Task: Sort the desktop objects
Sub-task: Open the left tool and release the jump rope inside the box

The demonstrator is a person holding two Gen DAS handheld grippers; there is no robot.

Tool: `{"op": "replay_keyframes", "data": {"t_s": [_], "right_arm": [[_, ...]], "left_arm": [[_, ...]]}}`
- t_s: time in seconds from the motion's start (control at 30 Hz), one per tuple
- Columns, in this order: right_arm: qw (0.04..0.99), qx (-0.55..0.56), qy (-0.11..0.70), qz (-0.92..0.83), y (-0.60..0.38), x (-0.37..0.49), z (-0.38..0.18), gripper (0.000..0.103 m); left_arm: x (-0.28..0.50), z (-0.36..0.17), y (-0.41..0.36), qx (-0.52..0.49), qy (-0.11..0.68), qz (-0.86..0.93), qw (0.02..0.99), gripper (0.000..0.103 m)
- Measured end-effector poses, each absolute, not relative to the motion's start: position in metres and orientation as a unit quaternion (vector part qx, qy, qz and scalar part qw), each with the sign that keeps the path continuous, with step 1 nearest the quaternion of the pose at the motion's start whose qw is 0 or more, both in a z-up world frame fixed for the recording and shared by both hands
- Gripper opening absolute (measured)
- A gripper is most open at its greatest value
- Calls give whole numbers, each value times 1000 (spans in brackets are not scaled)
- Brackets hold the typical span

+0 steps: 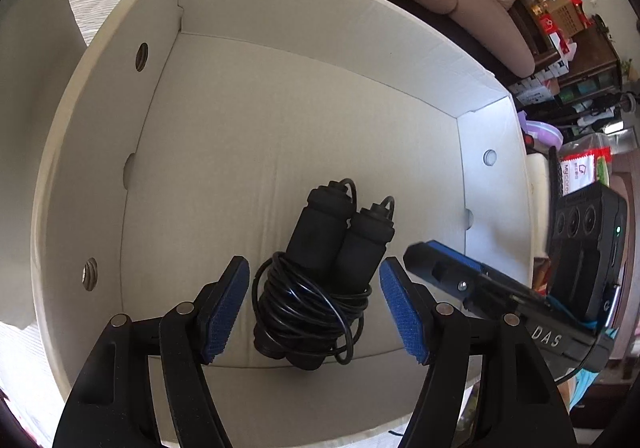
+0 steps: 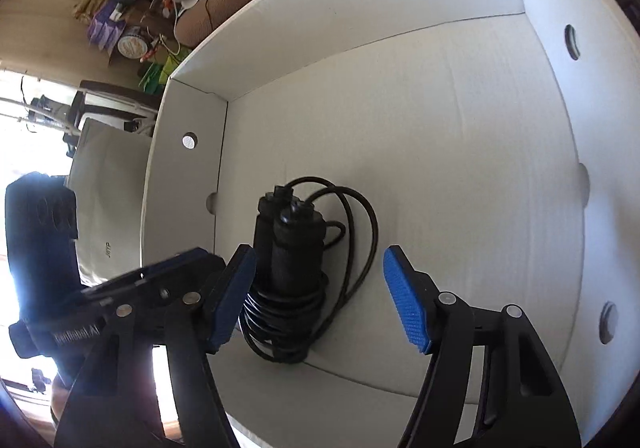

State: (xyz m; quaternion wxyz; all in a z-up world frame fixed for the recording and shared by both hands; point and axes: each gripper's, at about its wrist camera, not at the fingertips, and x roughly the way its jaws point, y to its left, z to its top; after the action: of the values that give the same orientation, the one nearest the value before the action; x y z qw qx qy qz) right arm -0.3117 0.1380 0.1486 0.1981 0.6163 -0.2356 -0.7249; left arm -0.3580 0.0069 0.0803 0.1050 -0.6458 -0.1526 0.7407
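1. The jump rope [image 1: 320,280] lies on the floor of the white cardboard box [image 1: 280,28], low in the middle of the left wrist view, near the box's front wall. Its two black handles [image 1: 340,232] lie side by side, with the thin black cord [image 1: 304,312] coiled around their lower ends.
2. My left fingers [image 1: 314,306] stand well apart, a blue pad on each side of the bundle, touching nothing. They hold nothing.
3. My right fingers [image 2: 324,296] are open too and empty. In the right wrist view the left-hand pad [image 2: 234,296] sits just beside the coil; whether it brushes the cord I cannot tell.
4. I judge the rope light. The handles look stiff, with a matte, likely foam, grippy skin. The cord is thin, smooth and springy, so it would slip from my pads and the loops would sag or unwind.
5. The best hold, I think, is across both handles together, just above the coil, where the bundle is thickest and firmest. Pinching only the cord risks the whole thing uncoiling as it lifts.
6. One loose loop [image 2: 360,232] arcs out to the right of the handles in the right wrist view; it could snag on a finger.
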Motion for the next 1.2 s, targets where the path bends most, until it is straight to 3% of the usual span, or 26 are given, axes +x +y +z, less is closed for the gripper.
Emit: {"op": "replay_keyframes", "data": {"t_s": [0.1,0.27,0.33,0.37,0.57,0.67,0.77,0.83,1.2], "right_arm": [[186,625,-226,-723,126,-319,140,52],[180,633,-226,-719,120,-329,126,49],[187,637,-226,-713,124,-332,128,42],[195,638,-234,-707,129,-330,129,30],[201,637,-256,-699,138,-327,129,32],[202,678,-272,-653,124,-332,108,44],[197,658,-211,-696,105,-332,121,43],[196,651,-211,-702,109,-332,128,37],[148,651,-174,-724,207,-306,174,36]], "left_arm": [[-356,71,5,-651,-154,737,98,70],[-356,55,-2,-660,-180,723,96,71],[-356,49,-4,-667,-199,711,98,77],[-356,46,-4,-671,-210,704,100,80],[-346,32,-1,-668,-266,682,133,78],[-341,26,19,-677,-231,685,135,77],[-336,25,29,-678,-217,689,137,76],[-334,28,30,-674,-227,689,141,76],[-316,57,130,-673,-191,676,232,76]]}}
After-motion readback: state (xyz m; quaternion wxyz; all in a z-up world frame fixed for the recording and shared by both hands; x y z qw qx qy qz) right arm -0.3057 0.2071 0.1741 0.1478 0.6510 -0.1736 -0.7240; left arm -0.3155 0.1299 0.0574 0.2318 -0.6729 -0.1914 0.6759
